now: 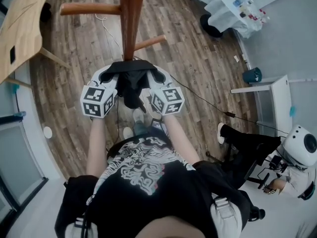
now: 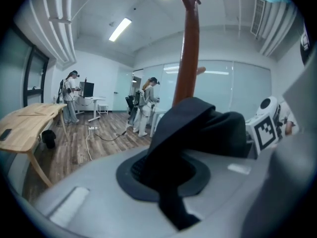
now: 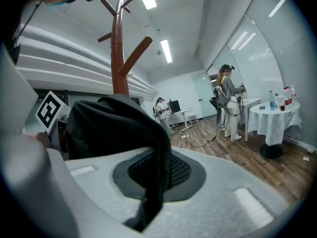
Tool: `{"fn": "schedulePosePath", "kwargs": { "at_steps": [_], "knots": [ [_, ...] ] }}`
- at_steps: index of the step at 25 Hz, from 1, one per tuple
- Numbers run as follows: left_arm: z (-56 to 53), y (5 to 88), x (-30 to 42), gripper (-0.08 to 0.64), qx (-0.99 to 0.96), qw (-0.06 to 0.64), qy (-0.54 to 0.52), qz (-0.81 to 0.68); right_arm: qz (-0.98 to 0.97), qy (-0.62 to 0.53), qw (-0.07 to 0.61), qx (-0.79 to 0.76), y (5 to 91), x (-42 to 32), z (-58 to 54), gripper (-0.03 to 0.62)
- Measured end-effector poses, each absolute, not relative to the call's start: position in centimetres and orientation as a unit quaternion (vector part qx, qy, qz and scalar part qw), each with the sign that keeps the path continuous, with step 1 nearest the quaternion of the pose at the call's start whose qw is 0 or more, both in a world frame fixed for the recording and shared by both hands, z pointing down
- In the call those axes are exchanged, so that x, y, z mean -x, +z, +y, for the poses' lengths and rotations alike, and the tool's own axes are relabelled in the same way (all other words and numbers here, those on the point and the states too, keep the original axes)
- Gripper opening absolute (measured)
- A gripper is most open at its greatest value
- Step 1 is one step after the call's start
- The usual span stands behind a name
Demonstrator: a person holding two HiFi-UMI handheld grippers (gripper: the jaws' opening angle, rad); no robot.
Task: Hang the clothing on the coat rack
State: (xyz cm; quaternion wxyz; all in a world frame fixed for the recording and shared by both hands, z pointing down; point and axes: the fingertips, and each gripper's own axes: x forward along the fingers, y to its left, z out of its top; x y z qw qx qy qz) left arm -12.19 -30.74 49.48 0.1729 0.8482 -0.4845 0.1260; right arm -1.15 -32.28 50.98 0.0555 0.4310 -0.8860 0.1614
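A black garment [image 1: 130,81] is stretched between my two grippers just below the brown wooden coat rack [image 1: 132,19]. My left gripper [image 1: 110,78] is shut on the cloth's left edge, and the black cloth [image 2: 198,133] fills its jaws in the left gripper view. My right gripper [image 1: 154,79] is shut on the right edge, with the same cloth [image 3: 119,133] pinched in the right gripper view. The rack's pole [image 2: 190,43] rises right behind the cloth, and its pegs [image 3: 133,53] branch off higher up. A fold of the garment hangs down between the grippers.
A light wooden table [image 1: 20,29] stands at the left. A round table with a white cloth [image 1: 233,6] and bottles is at the far right. Cables [image 1: 208,100] trail over the wood floor. Other people stand in the room [image 3: 228,103], and one crouches at the right [image 1: 292,162].
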Motion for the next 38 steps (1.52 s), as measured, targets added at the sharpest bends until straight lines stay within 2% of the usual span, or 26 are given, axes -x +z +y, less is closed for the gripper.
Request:
{"fn": "schedulePosePath", "kwargs": {
  "at_steps": [8, 10, 12, 16, 20, 27, 38],
  "knots": [
    [-30.8, 50.1, 11.7, 0.02, -0.856, 0.184, 0.133, -0.464, -0.894, 0.171, 0.067, -0.409, 51.6, 2.0, -31.9, 0.02],
    [-30.6, 50.3, 11.5, 0.02, -0.858, 0.188, 0.133, -0.458, -0.895, 0.183, 0.071, -0.4, 52.0, 2.2, -31.7, 0.08],
    [-30.4, 50.6, 11.2, 0.025, -0.86, 0.193, 0.134, -0.452, -0.896, 0.186, 0.075, -0.396, 52.2, 2.4, -31.5, 0.089],
    [-30.0, 51.2, 10.7, 0.064, -0.864, 0.203, 0.148, -0.436, -0.896, 0.185, 0.077, -0.397, 52.1, 2.4, -31.4, 0.091],
    [-29.3, 51.8, 10.2, 0.148, -0.867, 0.223, 0.152, -0.419, -0.896, 0.188, 0.078, -0.395, 52.1, 2.5, -31.3, 0.092],
    [-29.0, 52.1, 9.9, 0.215, -0.87, 0.222, 0.16, -0.411, -0.893, 0.189, 0.079, -0.4, 52.4, 2.0, -31.1, 0.094],
    [-28.0, 51.7, 10.3, 0.249, -0.871, 0.215, 0.156, -0.413, -0.891, 0.183, 0.083, -0.407, 52.2, 1.4, -30.2, 0.094]
  ]
}}
